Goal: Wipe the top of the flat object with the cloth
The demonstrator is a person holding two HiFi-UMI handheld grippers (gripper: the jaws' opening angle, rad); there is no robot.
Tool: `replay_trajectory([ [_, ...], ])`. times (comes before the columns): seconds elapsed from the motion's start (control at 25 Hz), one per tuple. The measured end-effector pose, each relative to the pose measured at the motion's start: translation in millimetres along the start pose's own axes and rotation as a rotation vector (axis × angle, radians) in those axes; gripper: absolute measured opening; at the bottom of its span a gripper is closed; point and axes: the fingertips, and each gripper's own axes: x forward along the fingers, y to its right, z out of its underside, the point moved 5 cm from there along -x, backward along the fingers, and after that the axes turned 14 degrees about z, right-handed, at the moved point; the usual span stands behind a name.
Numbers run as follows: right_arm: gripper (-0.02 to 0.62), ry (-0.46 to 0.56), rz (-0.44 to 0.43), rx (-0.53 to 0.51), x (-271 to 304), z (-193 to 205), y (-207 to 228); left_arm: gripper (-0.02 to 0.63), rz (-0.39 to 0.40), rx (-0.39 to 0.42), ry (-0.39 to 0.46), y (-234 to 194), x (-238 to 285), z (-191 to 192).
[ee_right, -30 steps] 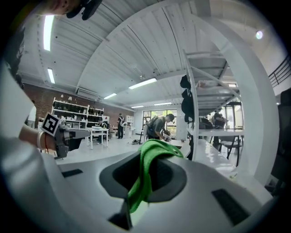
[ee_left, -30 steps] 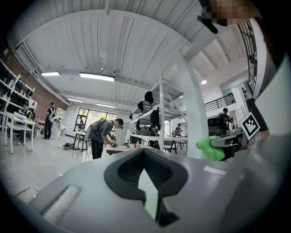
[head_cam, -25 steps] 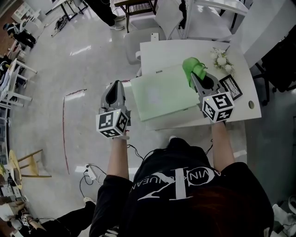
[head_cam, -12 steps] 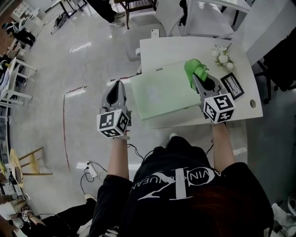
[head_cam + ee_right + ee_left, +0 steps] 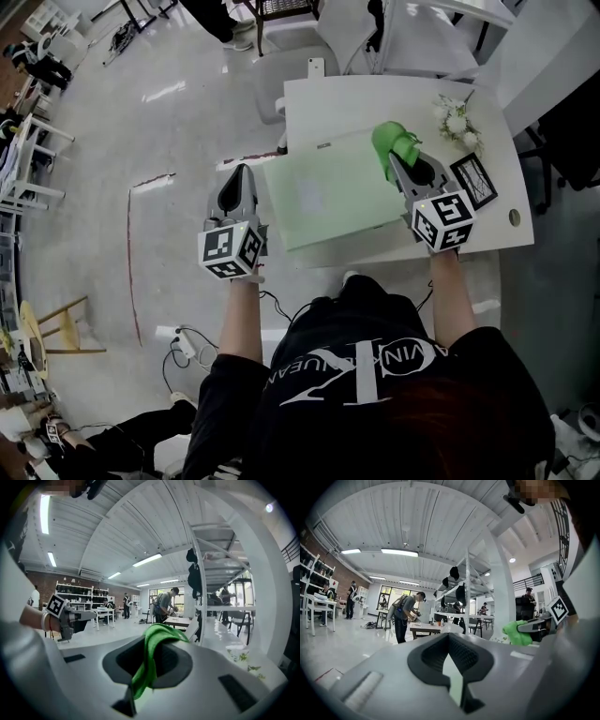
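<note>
A flat pale green board (image 5: 330,190) lies on the white table (image 5: 356,103), its near edge over the table's front. My right gripper (image 5: 401,161) is shut on a bright green cloth (image 5: 392,142), held at the board's far right corner. In the right gripper view the cloth (image 5: 157,641) hangs bunched between the jaws of the right gripper (image 5: 151,660). My left gripper (image 5: 238,178) hovers over the floor, left of the table and apart from the board, shut and holding nothing. The left gripper view shows the left gripper (image 5: 451,663) and, far to its right, the cloth (image 5: 514,633).
White flowers (image 5: 457,122) and a black-framed card (image 5: 472,180) sit on the table right of the board. A chair (image 5: 281,75) with a phone (image 5: 315,67) stands behind the table. Red tape (image 5: 131,244) marks the floor at left. People work at distant tables.
Almost nothing differs. Both grippers hold their places, and the cloth stays at the board's far right corner; only the head view shifted slightly.
</note>
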Motion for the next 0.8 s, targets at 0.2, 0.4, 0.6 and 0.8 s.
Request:
replay_trajectory([
  [0.2,0.035,0.022,-0.013,0.007,10,-8,0,0.011,-0.004,0.005,0.006,-4,6,-2],
  [0.4,0.035,0.030,-0.028,0.002,14,-11,-3,0.011,-0.012,-0.001,0.010,-8,5,-2],
  [0.6,0.035,0.034,-0.023,-0.015,14,-15,-8,0.011,-0.018,-0.002,0.008,-11,0,-3],
  [0.8,0.035,0.036,-0.010,-0.020,15,-16,-11,0.011,-0.027,-0.001,0.009,-14,-6,-3],
])
